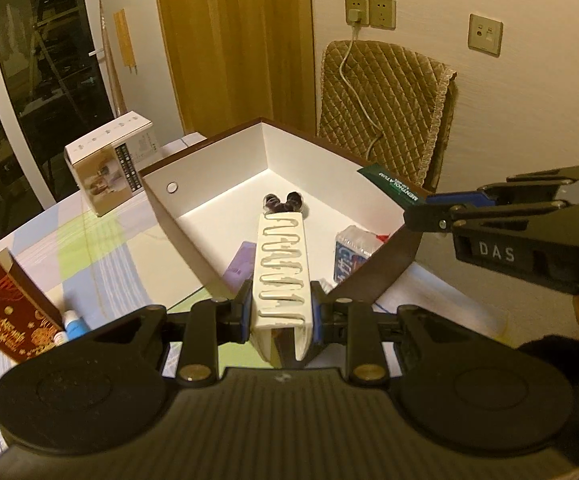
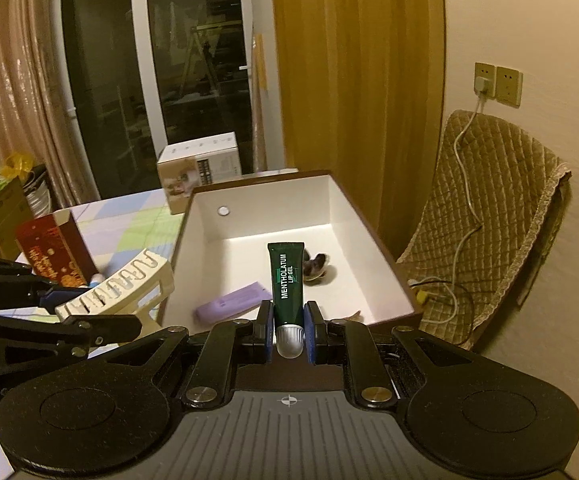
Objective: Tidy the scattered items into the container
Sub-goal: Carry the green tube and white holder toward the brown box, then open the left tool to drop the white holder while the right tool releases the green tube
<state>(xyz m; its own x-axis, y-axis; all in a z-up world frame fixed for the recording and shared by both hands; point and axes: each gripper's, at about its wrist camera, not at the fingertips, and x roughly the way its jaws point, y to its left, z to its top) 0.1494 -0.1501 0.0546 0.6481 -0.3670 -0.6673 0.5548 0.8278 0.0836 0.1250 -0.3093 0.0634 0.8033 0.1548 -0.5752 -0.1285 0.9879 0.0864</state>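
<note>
My left gripper [image 1: 280,312] is clamped on a cream plastic rack [image 1: 283,268] with a wavy slot pattern, its far end poking out past my fingertips over the near corner of the box [image 1: 217,156]. My right gripper [image 2: 288,326] is clamped on a dark green lip gel tube [image 2: 287,280] near its white cap, the tube pointing forward over the box's white floor. Beyond both sets of fingers, inside the box, lie a purple case [image 2: 231,302] just left of the tube, a small dark hair clip [image 2: 316,266] further in, and a blue-and-white packet [image 1: 349,252] near the right wall. Left of my left fingers, on the checked tablecloth [image 1: 101,248], stand a red carton [image 1: 5,308] and a white carton [image 1: 107,168].
</note>
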